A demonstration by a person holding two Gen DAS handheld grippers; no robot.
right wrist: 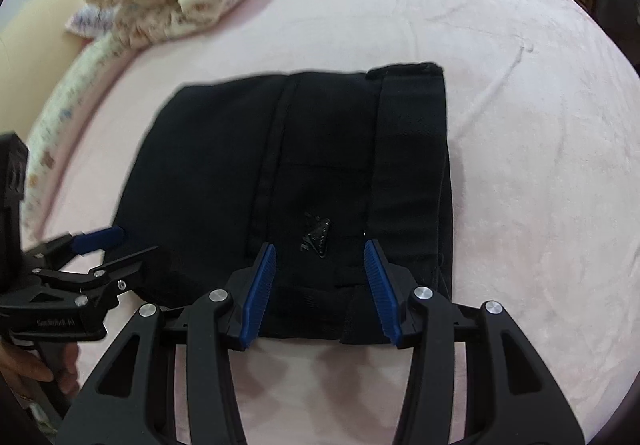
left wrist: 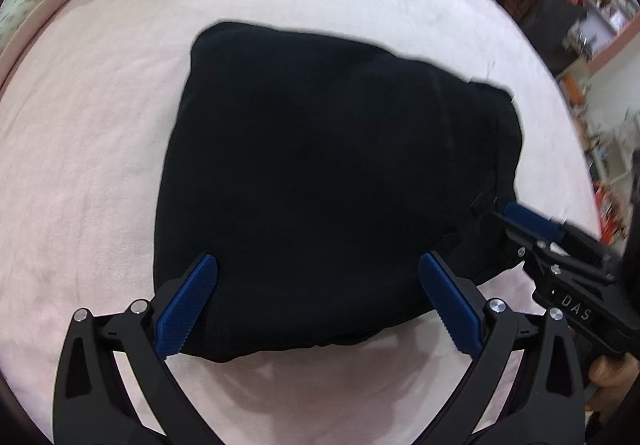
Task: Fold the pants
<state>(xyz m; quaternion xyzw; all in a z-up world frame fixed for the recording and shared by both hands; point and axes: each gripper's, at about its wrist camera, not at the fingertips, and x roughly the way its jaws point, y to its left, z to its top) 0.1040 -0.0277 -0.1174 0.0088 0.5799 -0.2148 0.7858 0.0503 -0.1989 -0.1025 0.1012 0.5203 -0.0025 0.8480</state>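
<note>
Black pants (right wrist: pixel 288 181) lay folded mid-bed (right wrist: pixel 520 125). Left gripper (left wrist: pixel 316 305) wide, empty, over near edge. Right gripper (right wrist: pixel 320 289) half-spread, gripping nothing. Risk: pads snag one layer only, fold springs apart.

Your two tools share one build: the left tool (left wrist: pixel 318 301) and right tool (right wrist: pixel 320 293) have black cut-out arms, ribbed blue pads, silver round-headed screws at the pivots, and white lettering on the body behind them.

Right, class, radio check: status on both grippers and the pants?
Left gripper open, right gripper open, both over near edge. Black pants folded compact on pink bed. Nothing in the way.
</note>
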